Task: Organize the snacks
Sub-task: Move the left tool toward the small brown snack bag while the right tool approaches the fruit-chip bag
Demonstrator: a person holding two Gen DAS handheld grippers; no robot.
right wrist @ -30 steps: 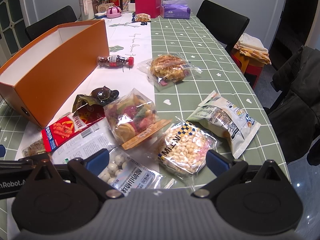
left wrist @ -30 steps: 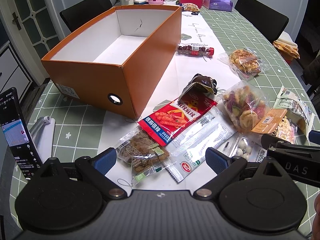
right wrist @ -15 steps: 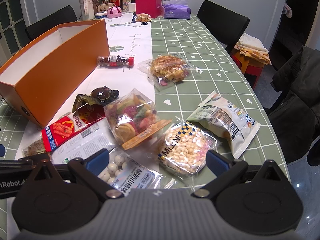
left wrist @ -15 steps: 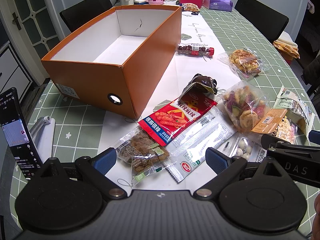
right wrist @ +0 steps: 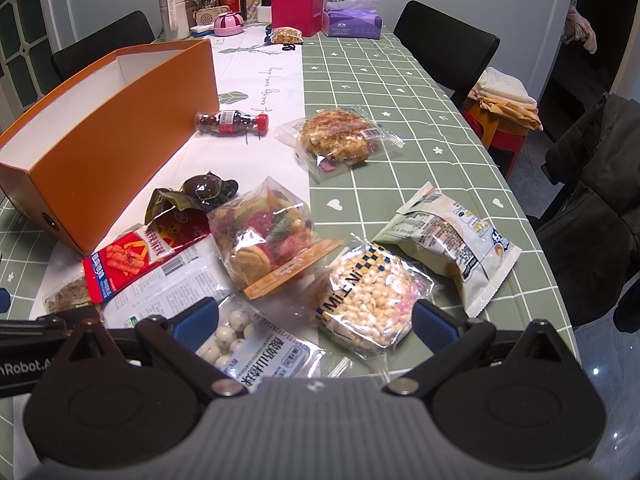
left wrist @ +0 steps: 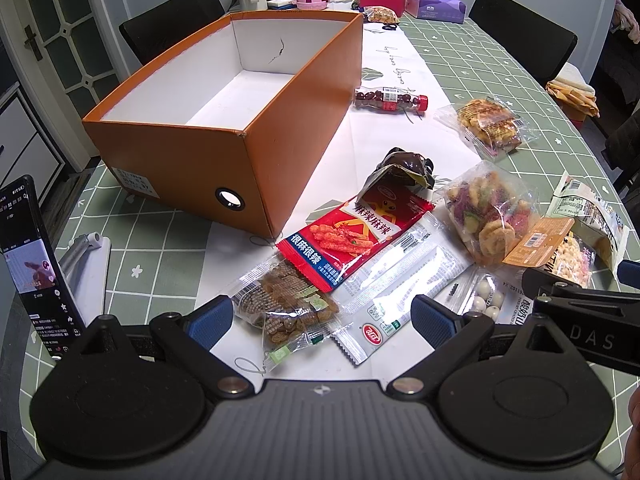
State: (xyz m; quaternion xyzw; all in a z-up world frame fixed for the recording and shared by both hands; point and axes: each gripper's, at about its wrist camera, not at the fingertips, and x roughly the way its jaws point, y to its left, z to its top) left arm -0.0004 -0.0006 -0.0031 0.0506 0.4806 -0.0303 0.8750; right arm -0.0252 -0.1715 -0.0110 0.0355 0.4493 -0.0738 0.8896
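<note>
The green checked table [left wrist: 168, 240] carries everything, with an orange box [left wrist: 192, 160] at ten o'clock in the left wrist view — open-topped, white inside, nothing in it. The snacks lie outside it, spread from the box's near corner round to three o'clock. Largest is the pale green pouch [right wrist: 448, 240], at three o'clock in the right wrist view, just beside the puffed-grain bag [right wrist: 368, 300]. At that view's centre sits the bag of mixed coloured crisps [right wrist: 268, 232], and at twelve o'clock from it the wrapped pastry [right wrist: 340, 140]. The red spicy-stick packet [left wrist: 352, 236] overlaps a long clear-and-white packet [left wrist: 400, 280]; the raisin-like packet [left wrist: 284, 308] touches the red one's near end. A small bottle of dark candies [left wrist: 390, 100] lies on its side by the box's far end.

The left gripper [left wrist: 320, 316] hovers over the raisin-like packet, jaws wide apart, grasping nothing. The right gripper [right wrist: 316, 316] — equally wide and empty — hovers above the white-ball packet [right wrist: 256, 348].
</note>
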